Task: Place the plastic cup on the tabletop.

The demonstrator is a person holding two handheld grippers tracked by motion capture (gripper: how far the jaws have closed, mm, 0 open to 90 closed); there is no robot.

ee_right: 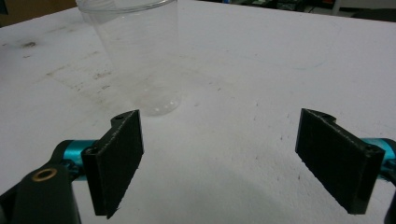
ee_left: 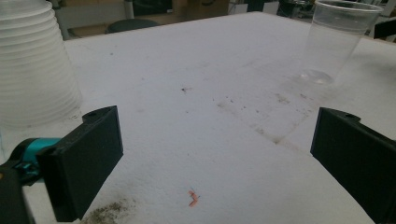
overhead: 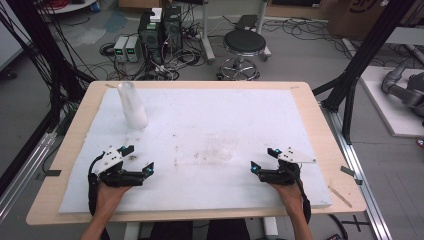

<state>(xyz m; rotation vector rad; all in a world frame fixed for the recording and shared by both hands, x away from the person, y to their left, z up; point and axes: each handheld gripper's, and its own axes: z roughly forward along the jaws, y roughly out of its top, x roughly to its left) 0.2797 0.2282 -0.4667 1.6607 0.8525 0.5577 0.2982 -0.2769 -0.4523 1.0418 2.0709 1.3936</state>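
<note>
White foam-topped counter [overhead: 280,110]: your left gripper [overhead: 141,161] and right gripper [overhead: 263,159], fingers wide and empty, flank the clear plastic cup [overhead: 223,145] for approach.

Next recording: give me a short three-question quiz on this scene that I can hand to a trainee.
1. True or false: the right claw is shut on the clear cup.
2. Which stands nearer the table's far left corner: the stack of cups or the clear cup?
3. Multiple choice: the left claw is A) open and holding nothing, B) shut on a cup, C) resting inside the stack.

Key: 1 false, it is open, with the cup standing apart beyond its jaws. 2 the stack of cups. 3 A.
</note>
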